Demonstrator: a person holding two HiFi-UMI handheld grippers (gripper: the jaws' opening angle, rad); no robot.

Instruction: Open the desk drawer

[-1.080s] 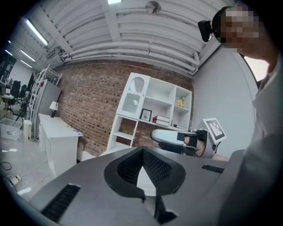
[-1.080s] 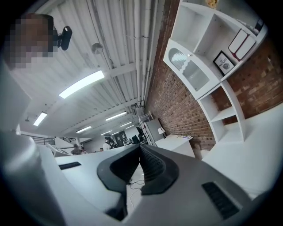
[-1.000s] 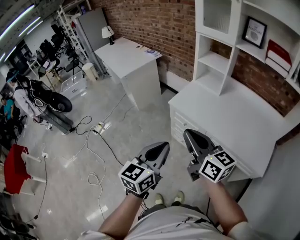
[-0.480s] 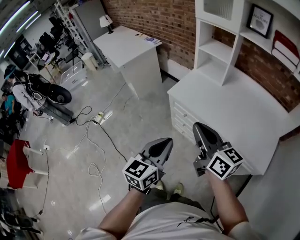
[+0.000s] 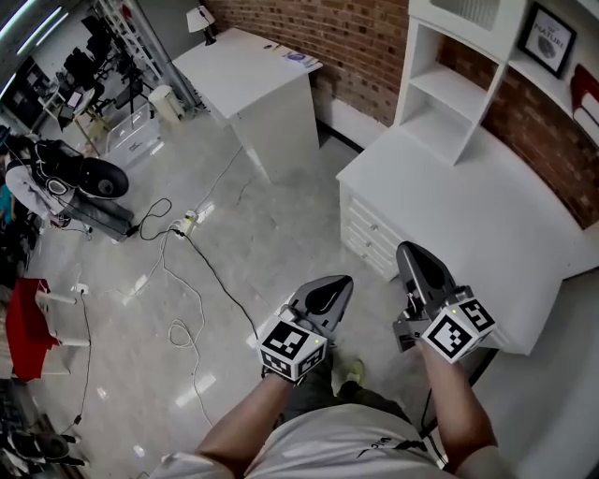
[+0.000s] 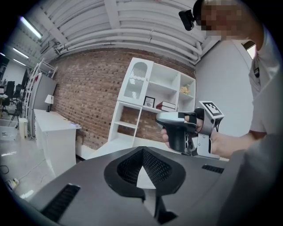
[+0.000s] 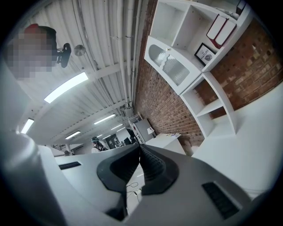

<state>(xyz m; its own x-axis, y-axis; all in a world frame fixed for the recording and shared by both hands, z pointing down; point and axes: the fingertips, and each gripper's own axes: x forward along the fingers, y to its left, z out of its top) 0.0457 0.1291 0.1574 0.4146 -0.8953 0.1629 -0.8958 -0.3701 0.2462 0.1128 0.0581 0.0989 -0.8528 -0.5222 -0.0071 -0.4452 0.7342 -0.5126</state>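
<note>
your right gripper (image 5: 410, 253), jaws clenched on nothing like your left gripper (image 5: 340, 283), is the nearer to the desk drawer (image 5: 371, 224), whose front runs along the desk (image 5: 449, 201) edge just ahead-left of its tip.

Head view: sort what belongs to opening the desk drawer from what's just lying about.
For the job: desk, drawers, left claw, right claw, both shut and empty.
Lying about: floor cables, far table, lamp, framed picture.
</note>
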